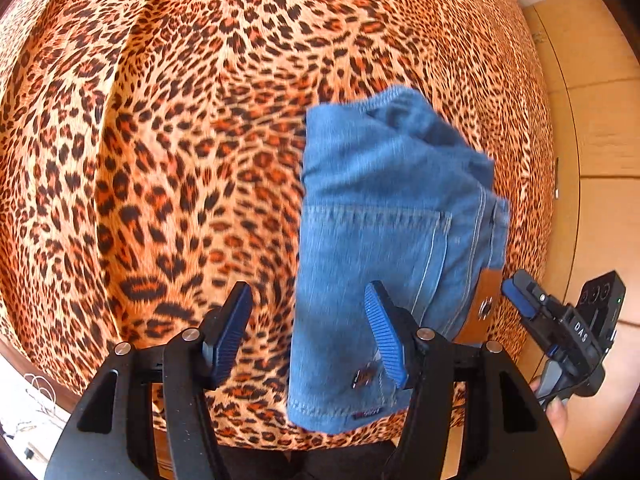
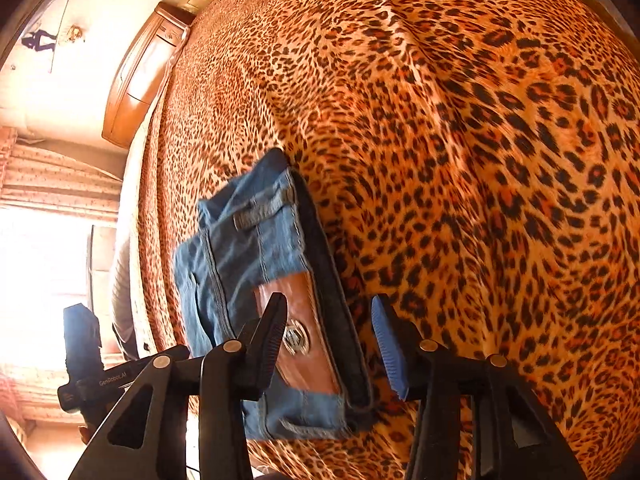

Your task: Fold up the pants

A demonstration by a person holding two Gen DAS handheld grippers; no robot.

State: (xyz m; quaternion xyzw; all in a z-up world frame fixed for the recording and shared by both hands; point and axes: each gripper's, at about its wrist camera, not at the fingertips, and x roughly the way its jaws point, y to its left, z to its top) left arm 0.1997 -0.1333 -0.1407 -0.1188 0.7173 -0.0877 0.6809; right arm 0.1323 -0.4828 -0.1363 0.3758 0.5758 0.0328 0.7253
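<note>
Folded blue jeans (image 1: 384, 208) lie in a compact bundle on a leopard-print bed cover (image 1: 160, 160). My left gripper (image 1: 310, 336) hovers open over the bundle's near left edge; one finger is above the denim, the other above the bare cover. In the right wrist view the jeans (image 2: 248, 248) show their waistband with a brown leather patch (image 2: 308, 344) and a metal button. My right gripper (image 2: 328, 344) stands open astride that patch, its pads not pressing on it. The right gripper (image 1: 516, 294) also shows in the left wrist view, beside the bundle's right edge.
The bed cover (image 2: 480, 160) stretches wide around the jeans. A tan floor (image 1: 592, 120) lies beyond the bed's right edge. A wooden headboard (image 2: 136, 80) and a bright curtained window (image 2: 40, 264) stand on the far left. A hand (image 1: 556, 412) holds the right gripper.
</note>
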